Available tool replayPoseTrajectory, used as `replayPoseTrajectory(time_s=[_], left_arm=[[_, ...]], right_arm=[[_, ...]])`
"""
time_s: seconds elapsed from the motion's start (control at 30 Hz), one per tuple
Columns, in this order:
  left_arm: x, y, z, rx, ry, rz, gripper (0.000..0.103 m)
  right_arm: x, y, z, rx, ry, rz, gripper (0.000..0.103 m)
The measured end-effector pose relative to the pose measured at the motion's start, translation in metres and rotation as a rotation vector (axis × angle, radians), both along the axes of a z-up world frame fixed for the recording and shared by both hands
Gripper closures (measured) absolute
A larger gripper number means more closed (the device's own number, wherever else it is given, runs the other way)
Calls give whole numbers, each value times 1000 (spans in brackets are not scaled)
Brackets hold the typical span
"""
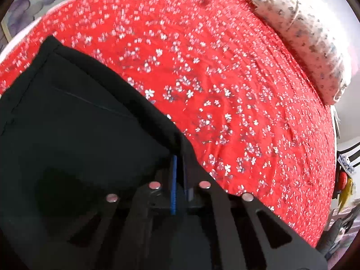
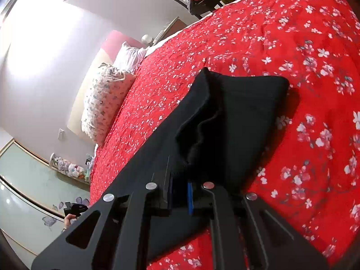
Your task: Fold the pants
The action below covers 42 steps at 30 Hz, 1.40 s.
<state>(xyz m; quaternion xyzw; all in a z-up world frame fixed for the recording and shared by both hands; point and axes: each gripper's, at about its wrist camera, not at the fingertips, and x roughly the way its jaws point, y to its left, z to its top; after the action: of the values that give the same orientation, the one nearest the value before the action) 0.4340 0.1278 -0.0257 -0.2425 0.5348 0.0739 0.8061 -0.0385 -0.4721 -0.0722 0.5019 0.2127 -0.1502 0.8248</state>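
Black pants [image 1: 74, 121] lie on the bed w/ red floral bedspread [image 1: 236, 85], partly folded. Left gripper [image 1: 178, 157] is pinched tight on a pants edge, fabric bunched over its tips. Right gripper [image 2: 180, 173] is also clamped on pants cloth, a fold rising ahead of it. Floral pillow [image 2: 105, 103] sits at the bed's head, well apart from the pants.

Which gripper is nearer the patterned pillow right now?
Cannot tell. The left gripper and right gripper both pinch the black pants, and the pillow lies far across the bedspread from each.
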Motion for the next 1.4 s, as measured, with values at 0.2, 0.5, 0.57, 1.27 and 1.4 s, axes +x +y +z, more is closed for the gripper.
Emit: replayPoseTrajectory(time_s=[0.2,0.5,0.57,1.27,1.4], left_arm=[[-32,5,29,-2,-124,3,102],[-165,59,92,-78,-369,18,103],[-204,69,106,-49,-459,20,103],[-78,15,47,-119,-119,-47,39],[-44,8,24,-83,-76,-22,40]], right_arm=[[0,1,5,-38,-12,3,93],[-5,-10,17,-63,-86,-23,93],[-10,-17,18,-64,-113,-37,93],[-6,-15,18,-98,-95,-17,93],[-4,-15,19,-98,-98,-9,93]])
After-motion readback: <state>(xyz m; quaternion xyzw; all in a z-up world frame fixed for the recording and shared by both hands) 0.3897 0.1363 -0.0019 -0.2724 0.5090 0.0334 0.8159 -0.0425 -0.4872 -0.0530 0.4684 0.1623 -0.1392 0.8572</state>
